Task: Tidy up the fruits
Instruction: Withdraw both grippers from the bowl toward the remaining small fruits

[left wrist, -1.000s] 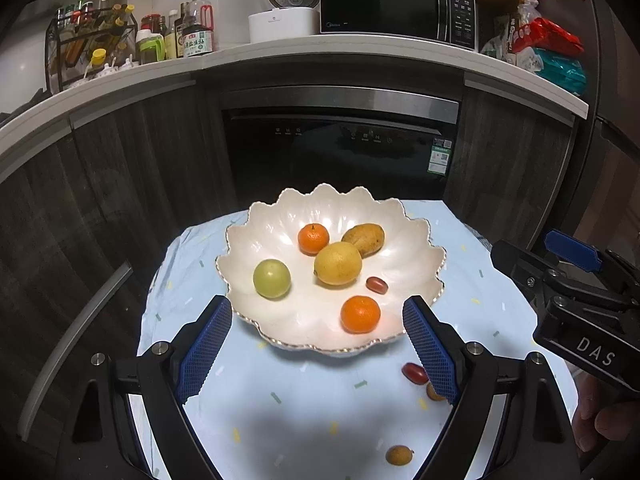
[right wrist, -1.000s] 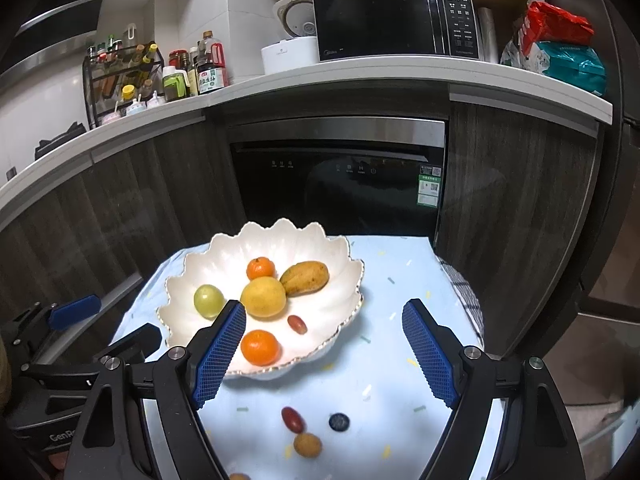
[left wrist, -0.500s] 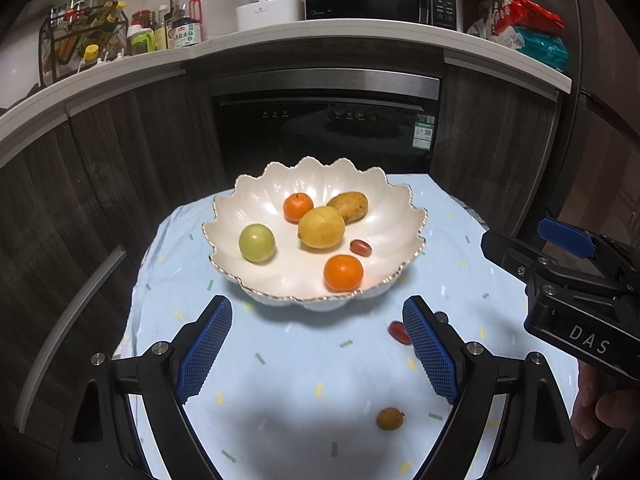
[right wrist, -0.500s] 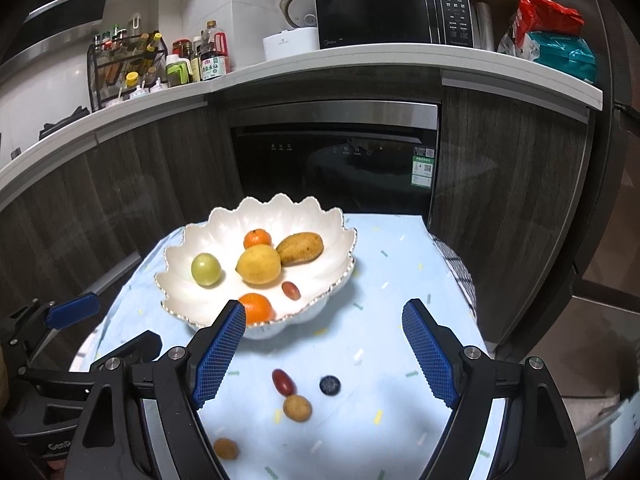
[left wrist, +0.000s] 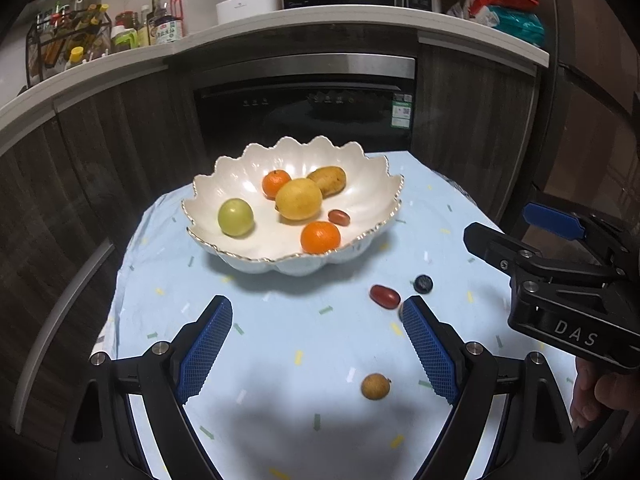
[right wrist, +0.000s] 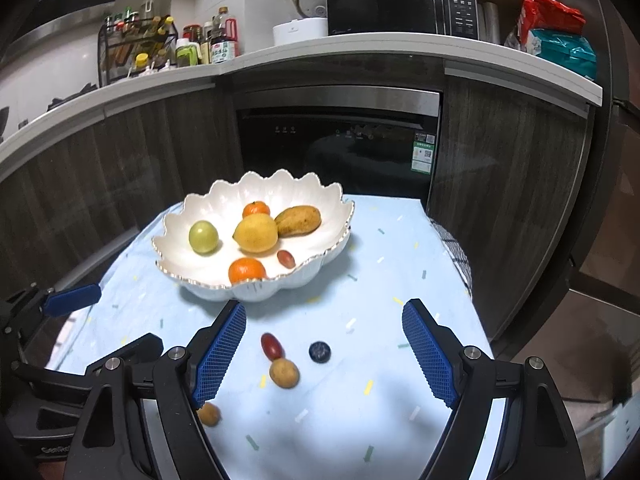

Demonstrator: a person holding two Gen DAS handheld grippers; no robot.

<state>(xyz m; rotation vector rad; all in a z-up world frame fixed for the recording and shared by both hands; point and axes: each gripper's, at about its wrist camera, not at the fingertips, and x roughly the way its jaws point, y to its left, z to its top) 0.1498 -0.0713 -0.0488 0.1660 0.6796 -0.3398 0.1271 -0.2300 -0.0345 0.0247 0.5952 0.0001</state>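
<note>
The left gripper has its jaws spread wide and holds nothing; its blue ribbed pads hover above the pale blue tablecloth on the near side of the bowl. The right gripper is likewise spread wide and empty, positioned above the loose fruit on the cloth. In the left wrist view the right gripper's black body, marked "DAS", occupies the right edge, with part of the person's hand below it. The white scalloped bowl stands toward the far end of the cloth and contains six items — a green fruit, a yellow lemon-like fruit, a brownish oblong fruit touching it on the far right, one small orange behind it, a second orange near the front rim, and a small red grape-like fruit between the lemon-like fruit and that orange. Outside the bowl, four small items lie on the cloth: a red grape, a dark blueberry just beside it, a tan round fruit touching or nearly touching the grape, and a second tan round fruit lying apart, partly hidden by the right gripper's left finger. Behind the table stand dark wood cabinets with a built-in black appliance; the counter above carries a microwave and a rack of bottles.
</note>
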